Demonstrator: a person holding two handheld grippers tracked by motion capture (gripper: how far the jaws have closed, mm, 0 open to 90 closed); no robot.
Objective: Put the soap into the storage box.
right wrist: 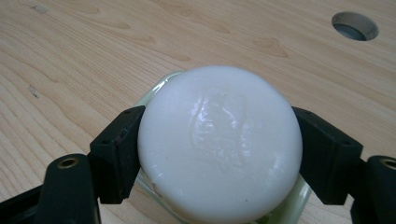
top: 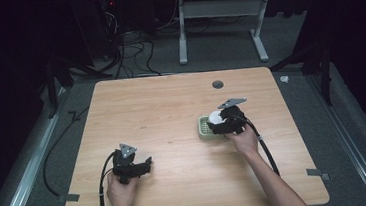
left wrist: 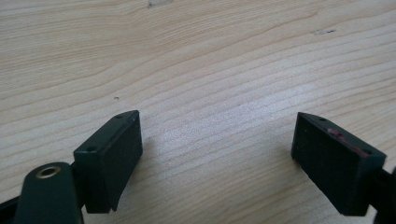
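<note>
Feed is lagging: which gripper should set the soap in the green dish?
Right. The right gripper already clamps the white soap directly above the green dish; the left gripper sits open over bare table, well away.

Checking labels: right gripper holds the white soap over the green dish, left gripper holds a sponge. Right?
Wrong about the left gripper: the left gripper view shows its jaws open with nothing between them. The right gripper does grip the white soap over the green dish.
</note>
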